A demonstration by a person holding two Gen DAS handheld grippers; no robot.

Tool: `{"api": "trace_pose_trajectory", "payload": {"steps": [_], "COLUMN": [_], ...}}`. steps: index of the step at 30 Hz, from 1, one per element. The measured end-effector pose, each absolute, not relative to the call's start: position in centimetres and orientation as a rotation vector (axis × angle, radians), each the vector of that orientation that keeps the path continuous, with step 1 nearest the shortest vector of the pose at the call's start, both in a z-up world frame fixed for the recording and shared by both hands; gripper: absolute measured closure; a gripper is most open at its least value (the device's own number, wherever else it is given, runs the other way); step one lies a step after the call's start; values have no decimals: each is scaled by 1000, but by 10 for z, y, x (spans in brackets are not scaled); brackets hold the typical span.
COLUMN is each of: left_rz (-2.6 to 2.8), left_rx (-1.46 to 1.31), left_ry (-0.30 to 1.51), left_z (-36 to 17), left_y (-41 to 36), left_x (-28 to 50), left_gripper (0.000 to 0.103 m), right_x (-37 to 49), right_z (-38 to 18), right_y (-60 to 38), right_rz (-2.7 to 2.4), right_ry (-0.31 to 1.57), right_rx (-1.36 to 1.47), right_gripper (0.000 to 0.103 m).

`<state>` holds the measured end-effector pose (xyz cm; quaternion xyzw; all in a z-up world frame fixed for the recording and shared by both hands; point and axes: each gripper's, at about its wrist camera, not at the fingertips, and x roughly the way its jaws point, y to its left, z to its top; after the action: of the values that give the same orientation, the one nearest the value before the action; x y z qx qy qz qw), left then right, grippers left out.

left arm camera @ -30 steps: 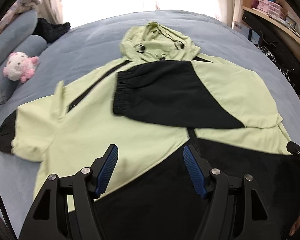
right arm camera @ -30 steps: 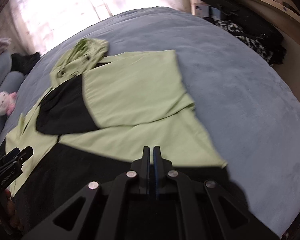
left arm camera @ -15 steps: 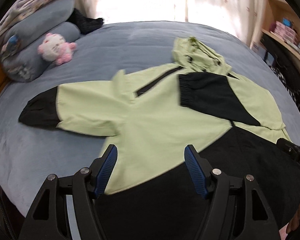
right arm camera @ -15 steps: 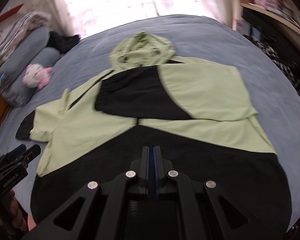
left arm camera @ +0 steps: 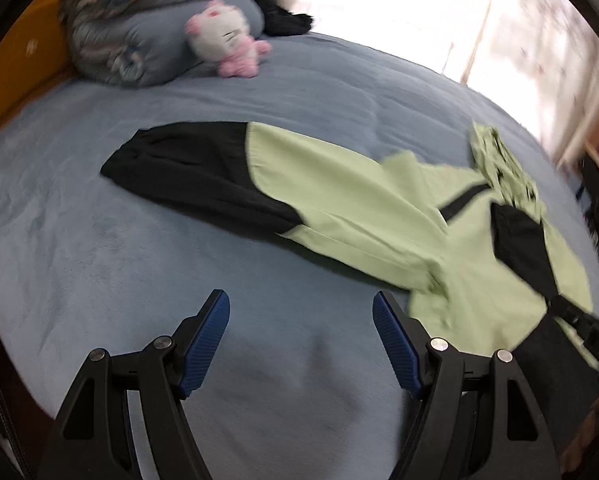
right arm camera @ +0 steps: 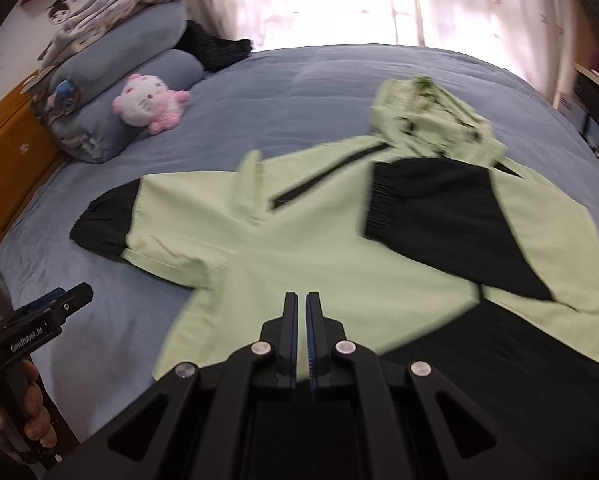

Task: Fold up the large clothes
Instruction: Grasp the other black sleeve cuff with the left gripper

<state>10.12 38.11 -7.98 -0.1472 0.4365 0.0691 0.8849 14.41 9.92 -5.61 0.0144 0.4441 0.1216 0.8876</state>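
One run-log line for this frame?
jacket: flat on bed | one sleeve folded in, other out | left gripper: empty | right gripper: shut, empty

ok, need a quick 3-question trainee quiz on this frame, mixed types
1. True or false: the right sleeve of the light green and black hooded jacket is folded across its body.
2. Which tool has nothing between its fingers: A) left tool only, B) right tool only, C) both?
3. Fill in: the pink and white plush toy leans against the stacked ___ pillows.

Key: 1 true; 2 C; 3 grey-blue.
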Motion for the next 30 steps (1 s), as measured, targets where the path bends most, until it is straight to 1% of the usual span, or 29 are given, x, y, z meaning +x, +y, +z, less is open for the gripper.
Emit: {"api": "trace_pose_trajectory", "payload": {"steps": [4,9,19,25,26,28,29,30], "left_rz": [165,181,211,244,261,300,323,346], "left_rx": [-422,-530,-637,-630,-628,-628,-630,-640], "left_ry": [913,905,937,922,915,907,897,890], "left_z": [-95,-112,-149,-154,-155,-154,-153,-154], "left_y": [437,481,528,545,550,559,566,573], "left_x": [117,137,183,202,206,210,211,212], "left_gripper": [30,30,30,31,34,46,60,77], "right_x": [160,179,196,199,199,198,198,197], "right_z": [-64,-75,-95,-107,-109,-110,-110,-110], "right_y": [135,168,185,178,177,173,172,170], "right_rz": [287,317,324,312,310,309,309,307], "right_ry": [930,941,967,1001,1005,1009,1009,1008], "right_rx": [20,5,0,10,12,19,21,23], "right_gripper": [99,99,99,99,99,99,99,99]}}
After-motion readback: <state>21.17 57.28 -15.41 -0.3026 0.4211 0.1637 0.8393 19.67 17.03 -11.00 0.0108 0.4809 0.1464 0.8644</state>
